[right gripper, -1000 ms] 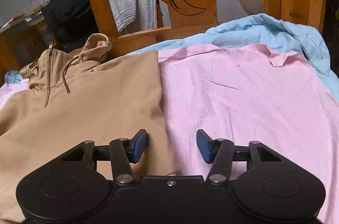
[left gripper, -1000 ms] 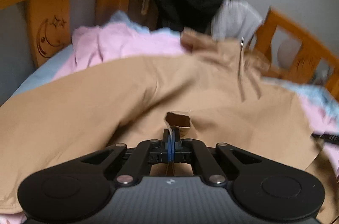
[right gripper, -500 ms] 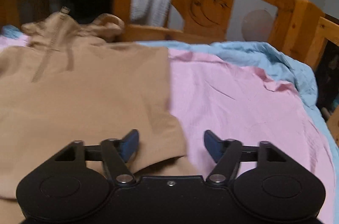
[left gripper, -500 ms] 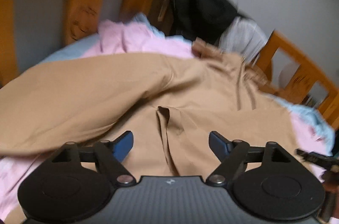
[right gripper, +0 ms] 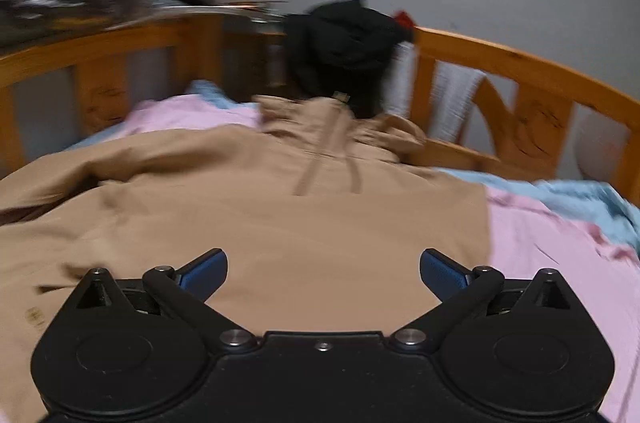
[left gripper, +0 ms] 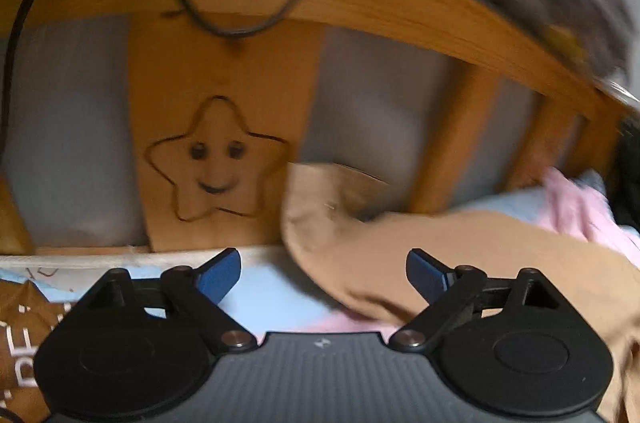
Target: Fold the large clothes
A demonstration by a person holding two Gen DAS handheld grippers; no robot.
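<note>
1. Tan zip-neck hooded sweatshirt of soft cotton lies spread front-up on the bed, over a pink sheet and a pale blue blanket. Its hood end lies toward the far wooden bed rail.
2. My right tongs stand wide apart, holding nothing, low over the sweatshirt's lower body.
3. My left tongs are also wide apart and empty. They face the wooden bed panel carved with a smiling star. The sweatshirt's tan sleeve end rests against that panel, just ahead and to the right.
4. Both views are blurred, so fine creases are hard to judge.
5. Risk, as I judge it: the sleeve end is bunched against the panel, so a shallow pinch could slip off the cuff.
6. A deep bite could catch the pink sheet too, and drag the bedding into the fold.
7. Pulling the sleeve alone could skew the body, since nothing pins it.
</note>
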